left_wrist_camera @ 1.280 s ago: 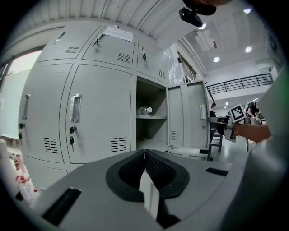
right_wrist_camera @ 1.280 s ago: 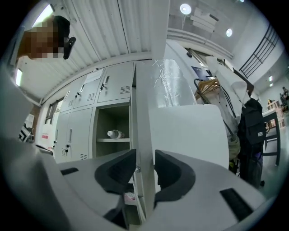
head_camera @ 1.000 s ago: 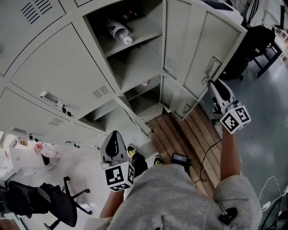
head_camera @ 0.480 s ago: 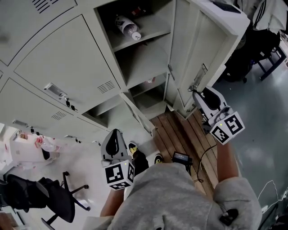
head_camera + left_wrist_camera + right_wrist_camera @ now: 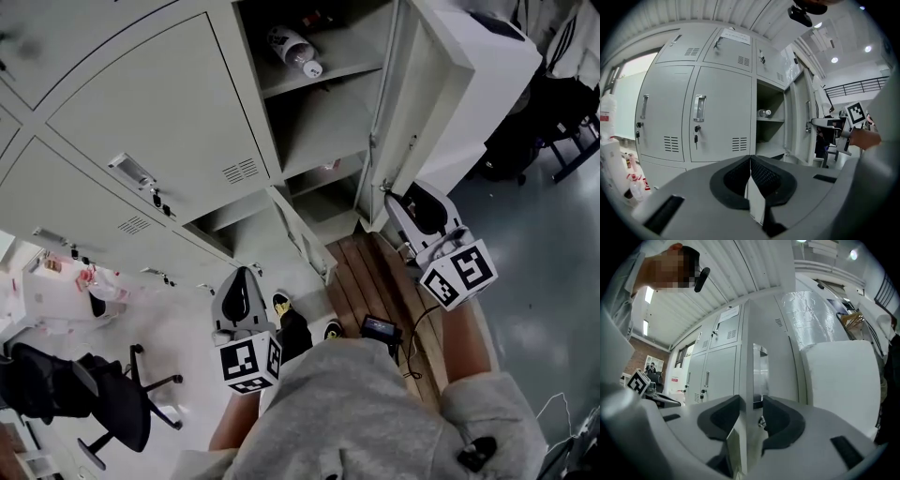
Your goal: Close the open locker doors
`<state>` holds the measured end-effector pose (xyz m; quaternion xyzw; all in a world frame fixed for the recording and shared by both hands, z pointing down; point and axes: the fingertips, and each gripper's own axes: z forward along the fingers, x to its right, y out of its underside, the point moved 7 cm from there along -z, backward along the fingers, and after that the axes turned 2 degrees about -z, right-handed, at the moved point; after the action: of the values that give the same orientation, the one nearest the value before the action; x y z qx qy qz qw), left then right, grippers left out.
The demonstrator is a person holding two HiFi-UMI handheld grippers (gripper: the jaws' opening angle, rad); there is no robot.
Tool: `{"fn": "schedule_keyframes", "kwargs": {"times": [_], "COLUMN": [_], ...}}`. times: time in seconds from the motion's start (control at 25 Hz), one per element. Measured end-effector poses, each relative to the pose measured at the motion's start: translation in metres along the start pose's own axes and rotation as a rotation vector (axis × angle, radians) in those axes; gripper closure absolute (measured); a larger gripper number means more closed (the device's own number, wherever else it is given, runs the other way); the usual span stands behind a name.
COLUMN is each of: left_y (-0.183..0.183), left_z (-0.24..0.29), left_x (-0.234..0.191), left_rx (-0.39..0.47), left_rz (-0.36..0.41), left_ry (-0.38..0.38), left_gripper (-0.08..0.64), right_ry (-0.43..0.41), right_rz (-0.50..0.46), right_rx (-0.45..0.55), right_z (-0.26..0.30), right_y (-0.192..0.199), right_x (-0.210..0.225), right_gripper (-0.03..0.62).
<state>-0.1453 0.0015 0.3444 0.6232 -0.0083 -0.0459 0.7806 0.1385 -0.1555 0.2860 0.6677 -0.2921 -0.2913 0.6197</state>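
Note:
A bank of grey lockers fills the head view. One upper locker (image 5: 323,122) stands open, with a bottle (image 5: 295,49) lying on its shelf. Its door (image 5: 427,103) is swung partly in. My right gripper (image 5: 389,199) is at that door's free edge. In the right gripper view the door's edge (image 5: 749,357) runs between the jaws of this gripper (image 5: 751,401), below the handle (image 5: 760,371). The jaws have just been opening and a gap shows beside the right pad. A lower locker door (image 5: 302,234) hangs open. My left gripper (image 5: 239,274) is shut and empty, well short of the lockers (image 5: 722,112).
Wooden boards (image 5: 375,291) lie before the lockers, with a small black device (image 5: 380,328) and a cable on them. A black office chair (image 5: 103,412) stands at the lower left. Bottles and clutter (image 5: 66,286) sit at the left. Dark chairs (image 5: 562,122) stand at the far right.
My right gripper has moved left with the upper door's edge, and the door has swung in toward its locker. The left gripper has barely shifted.

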Motion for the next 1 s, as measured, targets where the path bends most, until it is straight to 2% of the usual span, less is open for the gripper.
{"fn": "schedule_keyframes", "kwargs": {"times": [0.2,0.32,0.64,1.0], "left_y": [0.0,0.001,0.0,-0.001], "left_z": [-0.002,-0.003,-0.009,-0.008], "left_x": [-0.007,-0.01,-0.026,-0.044], "left_rx": [0.005,0.005,0.008,0.01], "left_rz": [-0.006,-0.011,-0.021,-0.015], "left_ry": [-0.018,-0.026,-0.069,-0.106], "left_gripper": [0.548,0.548,0.548,0.548], "right_ry": [-0.025,-0.045,-0.007,-0.013], "right_rz": [0.024,0.042,0.017,0.015], "right_rx": [0.01,0.009,0.01,-0.007], "right_z": [0.014,0.025,0.056,0.09], "right_y": [0.002,0.002,0.003,0.003], "right_x": [-0.013,-0.021,-0.04,-0.053], "right_gripper": [0.43,0.449,0.456,0.463]}}
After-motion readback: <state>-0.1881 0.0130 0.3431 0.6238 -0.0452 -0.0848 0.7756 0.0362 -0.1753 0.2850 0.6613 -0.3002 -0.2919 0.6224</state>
